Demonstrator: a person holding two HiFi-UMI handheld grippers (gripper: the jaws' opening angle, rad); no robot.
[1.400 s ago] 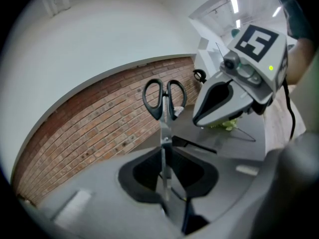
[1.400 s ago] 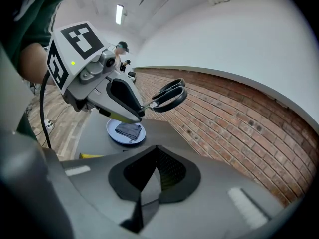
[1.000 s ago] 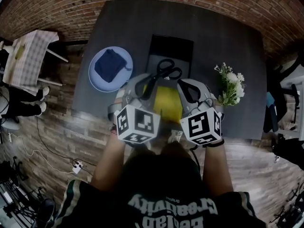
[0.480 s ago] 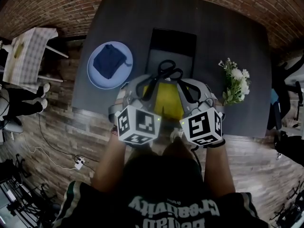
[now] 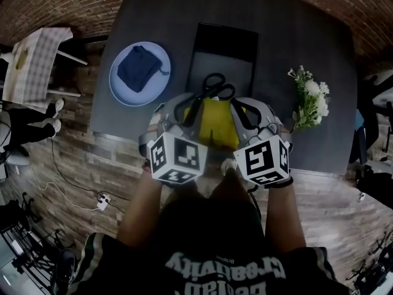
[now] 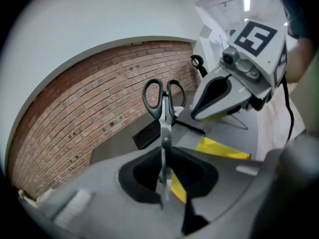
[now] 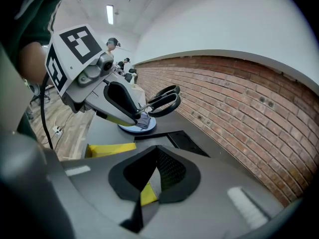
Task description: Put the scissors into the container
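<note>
The scissors (image 5: 212, 88) have black handles and steel blades. My left gripper (image 5: 189, 117) is shut on the blades, so the handles (image 6: 162, 96) point away from me, tilted up. They hang over the near end of the flat black container (image 5: 224, 51), which lies on the dark table. My right gripper (image 5: 241, 114) is level with the left one and close beside it, shut with nothing between its fingers. In the right gripper view the scissors (image 7: 162, 101) stick out of the left gripper, above the container (image 7: 187, 142).
A yellow sheet (image 5: 218, 125) lies under both grippers at the table's near edge. A blue plate (image 5: 120, 88) with a dark blue cloth (image 5: 140, 69) is at the left, and a bunch of white flowers (image 5: 310, 100) at the right. A brick wall (image 6: 89, 108) backs the table.
Both grippers have come down a little toward the table, side by side. The scissors stay gripped in the left one.
</note>
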